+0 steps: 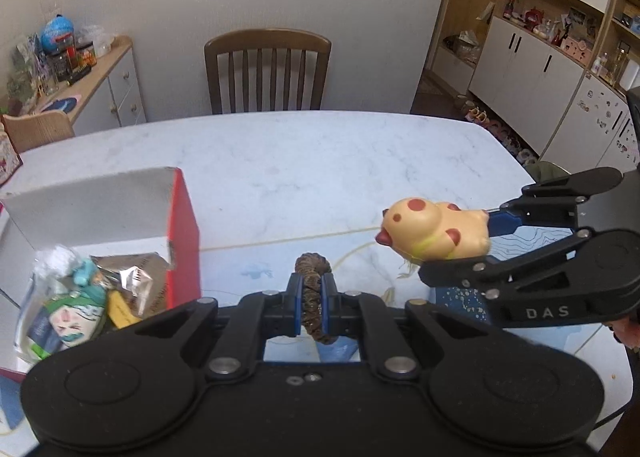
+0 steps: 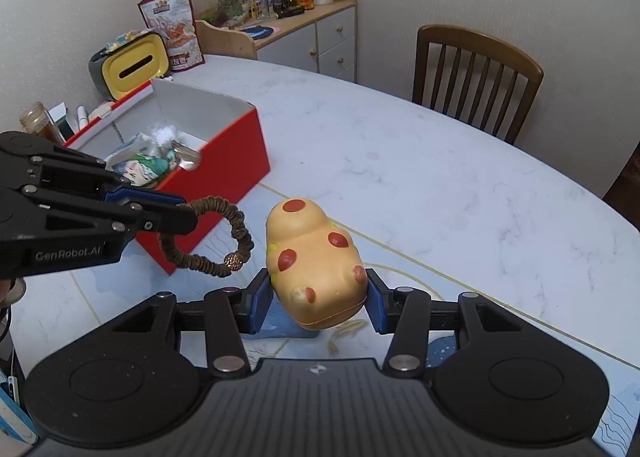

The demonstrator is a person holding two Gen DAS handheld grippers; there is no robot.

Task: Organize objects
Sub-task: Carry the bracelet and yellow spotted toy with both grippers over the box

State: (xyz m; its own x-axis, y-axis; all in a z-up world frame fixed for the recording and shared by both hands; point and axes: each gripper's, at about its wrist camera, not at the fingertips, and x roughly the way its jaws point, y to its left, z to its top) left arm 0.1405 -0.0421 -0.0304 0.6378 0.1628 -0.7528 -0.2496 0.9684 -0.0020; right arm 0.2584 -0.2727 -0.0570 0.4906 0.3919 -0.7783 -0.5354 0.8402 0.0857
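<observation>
- Two things are in your grippers, both lifted above the marble table (image 1: pixel 320 161).
- Your left gripper (image 1: pixel 311 299) has its fingers clamped on a brown braided hair tie (image 2: pixel 224 225); a small gold bead (image 2: pixel 233 262) hangs at its lower end.
- Your right gripper (image 2: pixel 319 299) has its fingers pressed on both sides of a yellow toy with red spots (image 2: pixel 316 265).
- Near the left gripper stands an open red box (image 2: pixel 236 161), white inside.
- Inside the box you see a silver foil packet (image 1: pixel 136 277), a clear bag with white stuffing (image 1: pixel 56 261), and a small figure with a painted face (image 1: pixel 72 317).
- On the left gripper you can read "GenRobot.AI", on the right gripper "DAS".
- Behind the box stands a yellow tissue holder (image 2: pixel 134 67) and a printed snack bag (image 2: pixel 172 29); its text is too small to read.
</observation>
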